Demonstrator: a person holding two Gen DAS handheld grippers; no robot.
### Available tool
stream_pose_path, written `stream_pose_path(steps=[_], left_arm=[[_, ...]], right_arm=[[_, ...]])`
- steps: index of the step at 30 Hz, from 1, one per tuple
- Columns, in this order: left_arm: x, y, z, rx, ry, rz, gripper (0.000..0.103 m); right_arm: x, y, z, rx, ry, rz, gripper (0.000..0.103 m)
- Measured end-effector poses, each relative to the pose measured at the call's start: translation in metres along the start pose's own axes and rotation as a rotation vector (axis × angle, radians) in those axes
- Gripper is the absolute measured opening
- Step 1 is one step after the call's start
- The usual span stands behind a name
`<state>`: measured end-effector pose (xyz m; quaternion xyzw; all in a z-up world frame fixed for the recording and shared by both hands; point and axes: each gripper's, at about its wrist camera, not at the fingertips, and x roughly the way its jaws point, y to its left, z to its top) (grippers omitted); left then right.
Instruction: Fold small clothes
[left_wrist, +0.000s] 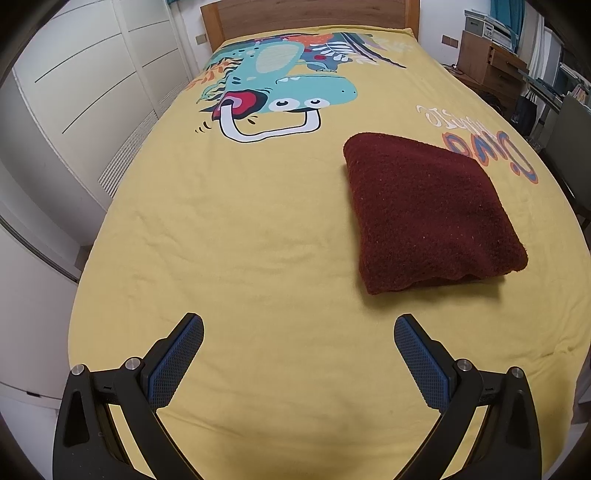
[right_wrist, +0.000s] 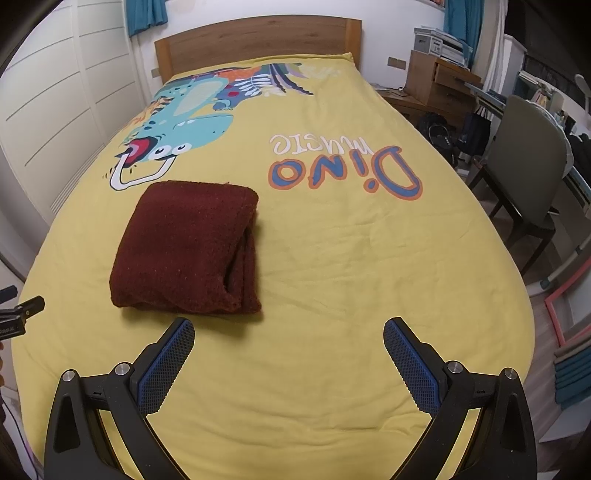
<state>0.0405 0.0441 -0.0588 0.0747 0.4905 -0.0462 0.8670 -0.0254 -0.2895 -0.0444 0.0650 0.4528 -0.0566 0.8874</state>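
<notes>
Here both left tongs (left_wrist: 298, 334) and right tongs (right_wrist: 289, 338) hang spread, empty. Folded maroon garment (left_wrist: 424, 210) lies on the bed (left_wrist: 240, 240), ahead-right of left tongs, ahead-left of right.

Bed (right_wrist: 332, 258): filling the middle of the room, wearing a yellow sheet printed with a dinosaur (right_wrist: 184, 125) and lettering.
Headboard (right_wrist: 258, 40): wooden, standing at the bed's far end against a white wall.
Wardrobe (left_wrist: 85, 85): white panelled doors running along the bed's left side.
Curtains (right_wrist: 146, 14): teal, hanging above and to either side of the headboard.
Cabinet (right_wrist: 439, 83): wooden, sitting right of the headboard, carrying stacked boxes (right_wrist: 437, 44).
Chair (right_wrist: 528, 162): grey, standing right of the bed.
Bags (right_wrist: 439, 134): dark, lying on the floor between cabinet and chair.
Light: even and indoor, falling across the bed.
</notes>
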Motion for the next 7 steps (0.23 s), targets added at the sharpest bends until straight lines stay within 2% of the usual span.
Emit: stream_pose_path(steps=[7], left_arm=[[0.0, 0.0008, 0.0, 0.004, -0.004, -0.002, 0.102]], right_arm=[[0.001, -0.0007, 0.0006, 0.002, 0.004, 0.001, 0.102]])
